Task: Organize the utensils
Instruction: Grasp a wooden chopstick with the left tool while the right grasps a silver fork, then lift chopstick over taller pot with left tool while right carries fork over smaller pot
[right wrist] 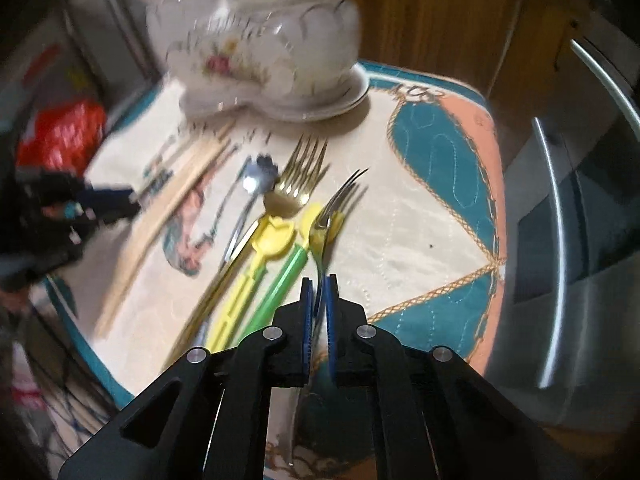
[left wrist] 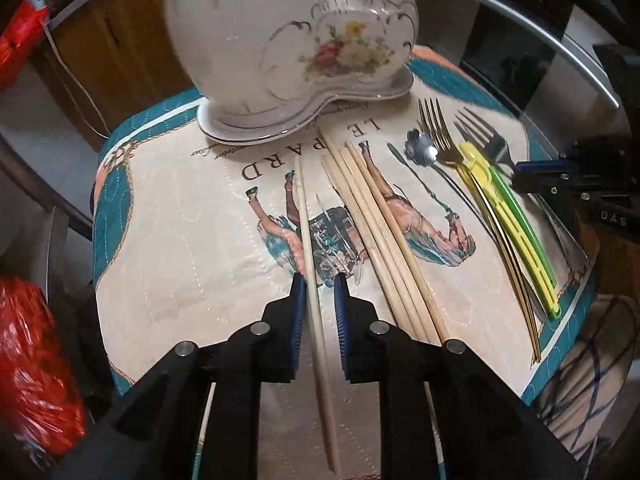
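Left tool [left wrist: 318, 300] straddles a single pale wooden chopstick [left wrist: 306, 216], seemingly unclamped — right tool [right wrist: 319, 300] grips the silver steel fork [right wrist: 326, 220] over the quilted mat; either could slip sideways.

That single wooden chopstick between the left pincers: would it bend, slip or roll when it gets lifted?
The chopstick looks stiff, so it probably won't sag. It is thin, and the left gripper straddles it with a visible gap, so it could slip or pivot. Being slender and seemingly round, it may roll on the placemat.
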`<state>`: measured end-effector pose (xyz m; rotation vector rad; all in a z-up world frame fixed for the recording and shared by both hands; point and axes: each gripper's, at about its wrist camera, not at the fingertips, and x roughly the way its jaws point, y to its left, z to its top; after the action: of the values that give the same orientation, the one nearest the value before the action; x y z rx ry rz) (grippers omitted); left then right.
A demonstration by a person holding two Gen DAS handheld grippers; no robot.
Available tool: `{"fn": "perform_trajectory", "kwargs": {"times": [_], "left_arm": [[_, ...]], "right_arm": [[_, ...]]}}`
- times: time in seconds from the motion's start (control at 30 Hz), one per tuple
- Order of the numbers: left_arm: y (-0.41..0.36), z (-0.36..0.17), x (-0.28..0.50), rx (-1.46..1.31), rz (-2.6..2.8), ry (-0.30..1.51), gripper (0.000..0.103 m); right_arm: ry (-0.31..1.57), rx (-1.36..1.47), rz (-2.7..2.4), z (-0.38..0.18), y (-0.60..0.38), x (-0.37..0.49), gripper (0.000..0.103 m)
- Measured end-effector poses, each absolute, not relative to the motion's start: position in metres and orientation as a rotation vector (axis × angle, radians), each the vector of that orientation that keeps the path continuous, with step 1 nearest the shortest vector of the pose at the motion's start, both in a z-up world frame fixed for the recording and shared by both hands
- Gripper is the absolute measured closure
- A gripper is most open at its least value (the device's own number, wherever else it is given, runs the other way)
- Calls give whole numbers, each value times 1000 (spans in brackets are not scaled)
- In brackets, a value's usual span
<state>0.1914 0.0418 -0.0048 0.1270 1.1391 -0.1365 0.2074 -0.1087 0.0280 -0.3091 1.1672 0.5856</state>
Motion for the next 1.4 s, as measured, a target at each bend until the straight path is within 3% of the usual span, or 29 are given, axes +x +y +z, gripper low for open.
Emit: {"fn": "perform_trajectory", "kwargs": {"times": [0.13,0.23,0.3,0.33,0.4,0.47,0.5,0.8,1.1,1.4], "left_arm": [[41,-3,201,172,-157,1185,81],[46,-4,209,184,-118,1205,56],[54,-3,212,140,-132,1205,55],[56,-3,211,134,-138,1193,56],[54,-1,207,137,-146,1164,70],[53,0,202,132,-153,1146,95],[52,1,201,134,-150,1136,98],[84,9,165,-51,-166,953,99],[110,72,132,-227,-217,557,99],[110,133,165,-232,-220,249,99]], "right_arm": [[1224,-356,612,26,-105,216,94],[1249,-371,637,26,-106,221,94],[1251,-351,646,24,-109,222,96],[1250,-330,651,24,-113,223,97],[1238,-280,665,25,-122,223,99],[1222,-233,674,28,-128,220,100],[1214,-218,678,30,-129,220,99],[1027,-88,710,70,-149,208,100],[697,-15,665,113,-149,204,100],[416,85,661,145,-126,230,100]]}}
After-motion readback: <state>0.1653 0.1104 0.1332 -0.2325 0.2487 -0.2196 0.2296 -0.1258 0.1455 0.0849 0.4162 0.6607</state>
